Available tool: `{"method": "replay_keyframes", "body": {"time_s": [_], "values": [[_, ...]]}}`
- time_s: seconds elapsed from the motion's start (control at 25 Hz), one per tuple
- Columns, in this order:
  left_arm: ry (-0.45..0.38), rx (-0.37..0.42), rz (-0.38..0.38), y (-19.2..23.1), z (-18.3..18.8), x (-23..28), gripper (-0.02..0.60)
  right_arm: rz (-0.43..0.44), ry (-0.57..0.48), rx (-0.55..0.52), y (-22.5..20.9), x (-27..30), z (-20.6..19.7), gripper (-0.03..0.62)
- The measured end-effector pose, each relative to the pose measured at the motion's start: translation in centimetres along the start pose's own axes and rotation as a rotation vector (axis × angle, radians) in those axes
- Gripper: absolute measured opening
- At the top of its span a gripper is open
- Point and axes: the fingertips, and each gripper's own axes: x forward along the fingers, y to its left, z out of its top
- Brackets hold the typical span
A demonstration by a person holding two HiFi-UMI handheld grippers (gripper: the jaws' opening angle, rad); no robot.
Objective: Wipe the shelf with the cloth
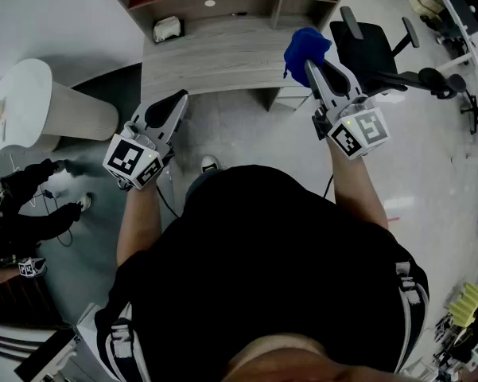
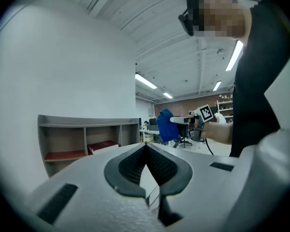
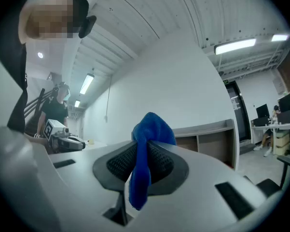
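The right gripper [image 1: 312,64] is clamping the cloth [image 1: 305,44] between its closed jaws. The cloth is showing as a deep, saturated blue, soft and fuzzy like microfibre, bunched rather than spread flat. In the right gripper view the cloth [image 3: 152,125] is puffing up into a rounded crest above the tips of the right gripper [image 3: 144,151], while a narrower fold is hanging down between the dark ribbed pads and ending in a blunt point below them. In the left gripper view the cloth [image 2: 167,125] is hanging in the air off the far gripper as a crumpled lump, clear of the shelf [image 2: 87,138].

The left gripper [image 1: 177,99] is sitting closed and carrying nothing; in its own view the left gripper [image 2: 145,148] is pressing its tips together, with only a thin slit opening lower down.

In the head view the person is holding both grippers out in front of the shelf [image 1: 215,54], a low unit with a pale wood-grain top and open compartments with reddish floors. A small pale object [image 1: 167,29] is resting on its top near the left end. A black office chair [image 1: 374,42] is standing just to the right of the cloth.
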Motion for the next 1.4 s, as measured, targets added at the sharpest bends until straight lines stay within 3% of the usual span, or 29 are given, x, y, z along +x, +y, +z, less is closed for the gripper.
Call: {"method": "replay_keyframes", "body": {"time_s": [0.36, 0.52, 0.76, 1.08, 1.4], "values": [[0.051, 0.029, 0.006, -1.7, -0.8, -0.3, 0.017, 0.012, 0.055, 0.031, 0.8, -1.4, -1.5, 0.052], [0.060, 0.022, 0.037, -0.7, -1.1, -0.2, 0.017, 0.032, 0.070, 0.056, -0.1, -0.7, -2.6, 0.052], [0.094, 0.008, 0.074, 1.4, -3.6, -1.3, 0.017, 0.079, 0.099, -0.031, 1.6, 2.4, -3.1, 0.054], [0.085, 0.003, 0.119, 4.4, -3.9, -2.4, 0.017, 0.075, 0.128, 0.014, 1.4, 6.1, -4.2, 0.055], [0.103, -0.002, 0.108, 5.5, -5.0, -3.2, 0.017, 0.096, 0.116, 0.039, 3.0, 7.7, -4.3, 0.055]]}}
